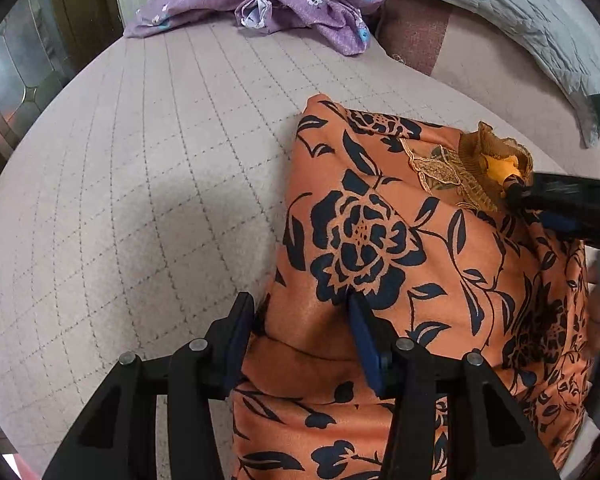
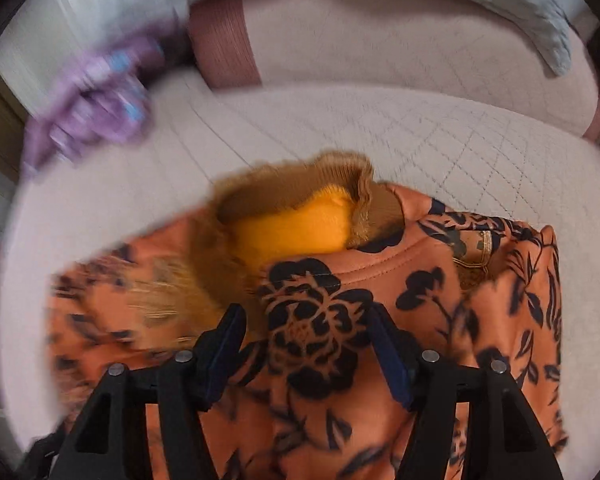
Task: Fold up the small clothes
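An orange top with a black flower print (image 1: 400, 248) lies partly folded on the bed, its brown ruffled collar and yellow lining (image 1: 496, 160) at the far right. My left gripper (image 1: 300, 312) is open, its fingers straddling the garment's left folded edge. My right gripper (image 2: 306, 324) is open over the top (image 2: 320, 320) just below the collar (image 2: 292, 208); this view is motion-blurred. The right gripper also shows in the left wrist view (image 1: 516, 188), at the collar.
The bed has a pale quilted cover (image 1: 140, 168). A purple floral garment (image 1: 284, 4) lies crumpled at the far side. A pillow (image 1: 416, 28) and a grey quilted blanket (image 1: 520, 12) lie at the head.
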